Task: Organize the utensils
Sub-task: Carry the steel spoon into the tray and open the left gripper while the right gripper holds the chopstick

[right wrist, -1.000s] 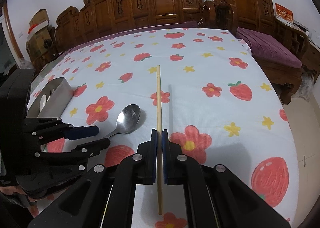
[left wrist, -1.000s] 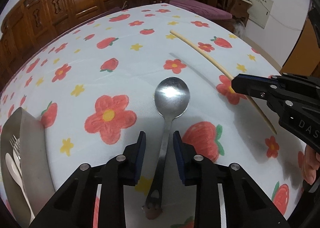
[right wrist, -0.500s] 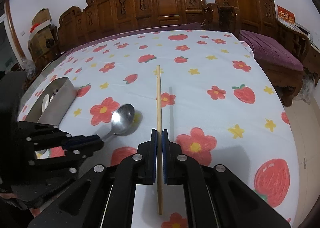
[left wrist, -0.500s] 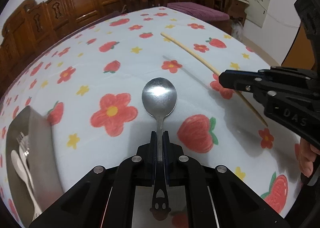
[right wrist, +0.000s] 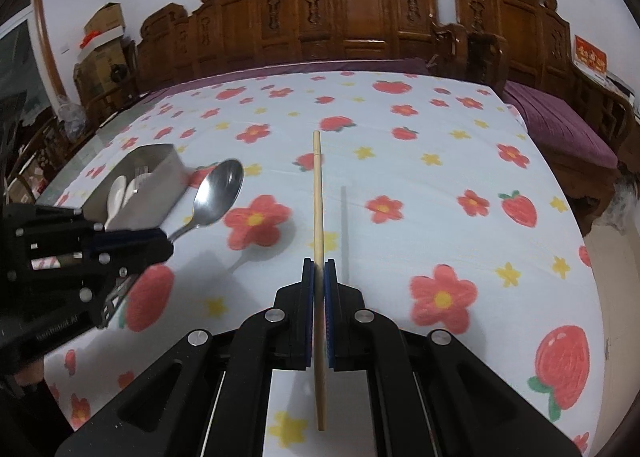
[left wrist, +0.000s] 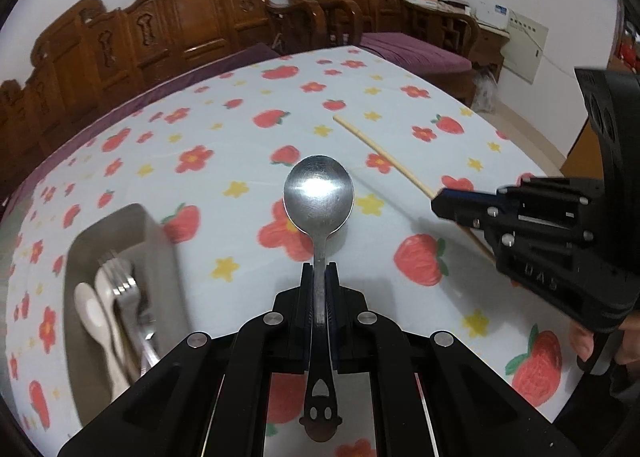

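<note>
My left gripper [left wrist: 319, 271] is shut on the handle of a steel spoon [left wrist: 319, 197], held above the flowered tablecloth, bowl pointing away. In the right wrist view the same spoon [right wrist: 218, 193] sticks out of the left gripper [right wrist: 166, 243] at the left. My right gripper [right wrist: 319, 269] is shut on a pale wooden chopstick [right wrist: 318, 193], lifted off the cloth with its shadow beside it. From the left wrist view the chopstick [left wrist: 384, 155] runs into the right gripper [left wrist: 440, 203]. A grey metal tray [left wrist: 158, 241] at the left holds forks and white spoons.
The tray [right wrist: 160, 193] also shows left of the spoon in the right wrist view. The table wears a white cloth [right wrist: 440, 161] with red flowers and strawberries. Carved wooden chairs [right wrist: 360, 17] line the far edge; a purple-cushioned bench [right wrist: 560, 125] stands at the right.
The left jaws closed on the spoon's handle and lifted it off the cloth toward the tray. The right gripper rose a little with the chopstick and shifted sideways.
</note>
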`<state>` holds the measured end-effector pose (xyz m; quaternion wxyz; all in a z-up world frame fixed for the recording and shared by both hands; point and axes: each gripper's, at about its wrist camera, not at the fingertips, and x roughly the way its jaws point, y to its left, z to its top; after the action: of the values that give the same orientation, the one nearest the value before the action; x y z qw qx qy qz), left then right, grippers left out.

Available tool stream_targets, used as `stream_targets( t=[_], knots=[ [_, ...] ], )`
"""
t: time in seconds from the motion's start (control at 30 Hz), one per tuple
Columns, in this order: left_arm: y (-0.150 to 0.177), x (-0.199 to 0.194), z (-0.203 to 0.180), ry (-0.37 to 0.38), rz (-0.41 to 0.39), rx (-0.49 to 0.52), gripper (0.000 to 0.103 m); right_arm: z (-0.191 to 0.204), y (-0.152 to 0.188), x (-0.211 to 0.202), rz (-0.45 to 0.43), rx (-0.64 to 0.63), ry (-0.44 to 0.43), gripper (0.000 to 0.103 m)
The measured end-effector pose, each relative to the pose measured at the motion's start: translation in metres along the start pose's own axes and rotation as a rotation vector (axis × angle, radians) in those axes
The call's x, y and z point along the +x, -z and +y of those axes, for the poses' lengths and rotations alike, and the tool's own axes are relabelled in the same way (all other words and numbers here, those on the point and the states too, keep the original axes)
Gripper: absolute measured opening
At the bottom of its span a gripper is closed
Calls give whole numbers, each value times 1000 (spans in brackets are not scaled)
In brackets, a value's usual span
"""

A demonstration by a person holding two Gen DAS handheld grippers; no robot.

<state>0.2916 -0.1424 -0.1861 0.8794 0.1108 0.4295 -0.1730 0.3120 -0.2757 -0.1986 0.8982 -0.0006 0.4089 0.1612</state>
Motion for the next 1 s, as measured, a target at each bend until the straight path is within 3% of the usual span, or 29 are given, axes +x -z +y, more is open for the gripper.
stream_targets(
  t=[0.27, 0.63, 1.0],
  knots=[
    [4, -29, 28, -19, -31, -48, 5, 36, 5, -5, 16, -18, -39, 6],
    [22, -74, 75, -63, -67, -105, 5, 79, 9, -26, 23, -49, -27, 6],
    [36, -71, 125, -114, -46, -182, 5, 122, -11, -43, -8, -113, -56, 6]
  ],
)
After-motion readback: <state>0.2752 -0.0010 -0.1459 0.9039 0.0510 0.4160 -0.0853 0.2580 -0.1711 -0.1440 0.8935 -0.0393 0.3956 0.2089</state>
